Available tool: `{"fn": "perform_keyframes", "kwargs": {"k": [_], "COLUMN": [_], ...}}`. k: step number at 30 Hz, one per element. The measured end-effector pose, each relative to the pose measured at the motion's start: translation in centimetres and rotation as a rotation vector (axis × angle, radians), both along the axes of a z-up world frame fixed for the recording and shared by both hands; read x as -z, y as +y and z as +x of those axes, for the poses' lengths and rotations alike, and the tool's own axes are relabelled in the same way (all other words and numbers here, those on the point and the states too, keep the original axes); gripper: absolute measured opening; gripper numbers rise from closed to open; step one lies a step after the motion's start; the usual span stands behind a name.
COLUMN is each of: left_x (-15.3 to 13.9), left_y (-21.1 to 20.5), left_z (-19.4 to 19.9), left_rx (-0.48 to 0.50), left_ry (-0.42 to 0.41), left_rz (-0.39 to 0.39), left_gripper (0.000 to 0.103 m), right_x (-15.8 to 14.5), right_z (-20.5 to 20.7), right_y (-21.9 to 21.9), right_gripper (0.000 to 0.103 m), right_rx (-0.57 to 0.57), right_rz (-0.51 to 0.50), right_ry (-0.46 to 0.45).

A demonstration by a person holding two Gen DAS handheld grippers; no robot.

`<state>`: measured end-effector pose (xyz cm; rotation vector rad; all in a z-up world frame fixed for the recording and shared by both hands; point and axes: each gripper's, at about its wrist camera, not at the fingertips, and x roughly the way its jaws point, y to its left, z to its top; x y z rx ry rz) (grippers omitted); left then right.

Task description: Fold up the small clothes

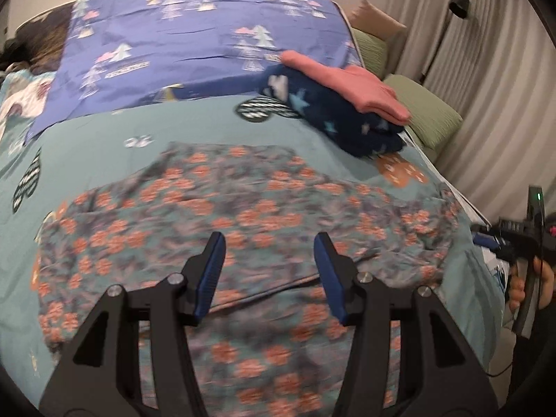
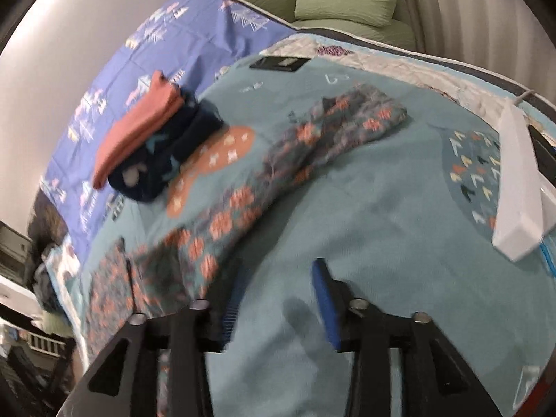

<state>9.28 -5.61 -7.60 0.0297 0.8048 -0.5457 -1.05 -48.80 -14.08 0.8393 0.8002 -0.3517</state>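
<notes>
- Left gripper [image 1: 269,243]: jaws held apart, empty, above the floral garment [image 1: 222,215].
- Right gripper [image 2: 278,271]: jaws apart, empty, over bare quilt [image 2: 382,208] beside the garment's edge.
- Folded stack [image 1: 344,104] is placed near the bed's far edge.

Bed [image 1: 104,160], teal quilt: floral garment [image 1: 215,215] spread flat, navy-and-pink folded stack [image 1: 347,107], purple sheet [image 1: 194,34], white box [image 2: 517,187] at edge.

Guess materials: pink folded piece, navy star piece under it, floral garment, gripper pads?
Pink folded garment: smooth matte knit, likely cotton; crisp flat folds.
Navy star-print garment: looks like fleece; thick, plush, rounded edges.
Floral garment: thin woven fabric, matte; lies flat with fine creases, though blurred.
Left gripper pads: blue, ribbed, probably rubber or plastic.
</notes>
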Motion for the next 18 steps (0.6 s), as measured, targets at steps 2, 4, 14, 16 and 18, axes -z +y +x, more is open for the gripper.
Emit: {"fn": "perform_keyframes", "kwargs": {"k": [2,4,14,16,18], "left_x": [0.0,0.2,0.9,1.1,1.2], "left_y": [-1.6,-2.8,-4.2,-3.9,-3.7], "left_z": [-0.4,-0.7,0.1,0.5,0.9], "left_rx": [0.016,0.025,-0.043,-0.066,-0.083], "left_ry": [0.003,0.012,0.075,0.085,0.095], "left_rz": [0.01,0.016,-0.004,-0.021,-0.035], "left_gripper": [0.054,0.054,0.055,0.055,0.055], "right_x": [0.5,1.6,8.0,8.4,8.4], "right_z": [0.5,0.7,1.6,2.4,3.0], "right_y": [-2.2,-5.0,-15.1,-15.7,-16.0], "right_gripper": [0.051,0.052,0.052,0.053,0.039], "right_rx": [0.023,0.083,0.299,0.303,0.292], "right_rz": [0.038,0.085,0.269,0.266,0.25], "right_ry": [-0.05,-0.067,-0.076,-0.108,-0.129]}}
